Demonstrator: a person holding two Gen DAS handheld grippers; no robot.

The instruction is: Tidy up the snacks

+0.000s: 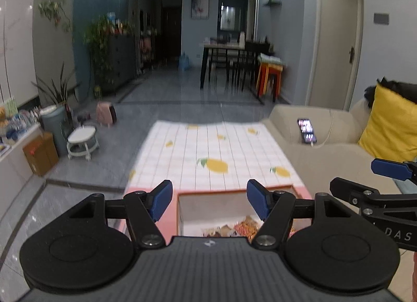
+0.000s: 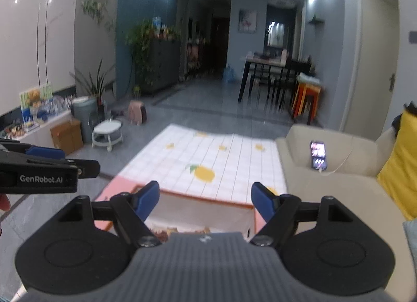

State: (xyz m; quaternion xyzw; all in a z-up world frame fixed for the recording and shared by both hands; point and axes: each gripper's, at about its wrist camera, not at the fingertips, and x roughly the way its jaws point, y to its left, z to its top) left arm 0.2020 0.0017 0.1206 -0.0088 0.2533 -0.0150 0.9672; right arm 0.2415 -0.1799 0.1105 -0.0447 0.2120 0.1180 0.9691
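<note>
A pink box (image 1: 229, 193) with a white inside stands on the near end of a table covered by a lemon-print cloth (image 1: 216, 145). Several snack packets (image 1: 234, 227) lie in the box, partly hidden by the gripper body. My left gripper (image 1: 209, 199) is open and empty, held above the box. My right gripper (image 2: 206, 201) is open and empty, also above the box (image 2: 208, 199), where snack packets (image 2: 169, 231) show at the bottom. Each gripper shows at the edge of the other's view.
A beige sofa (image 1: 312, 132) with a phone (image 1: 306, 130) on a cable and a yellow cushion (image 1: 388, 124) is on the right. On the left floor are a white stool (image 1: 82, 137), a cardboard box (image 1: 40, 152) and a bin (image 1: 56, 124).
</note>
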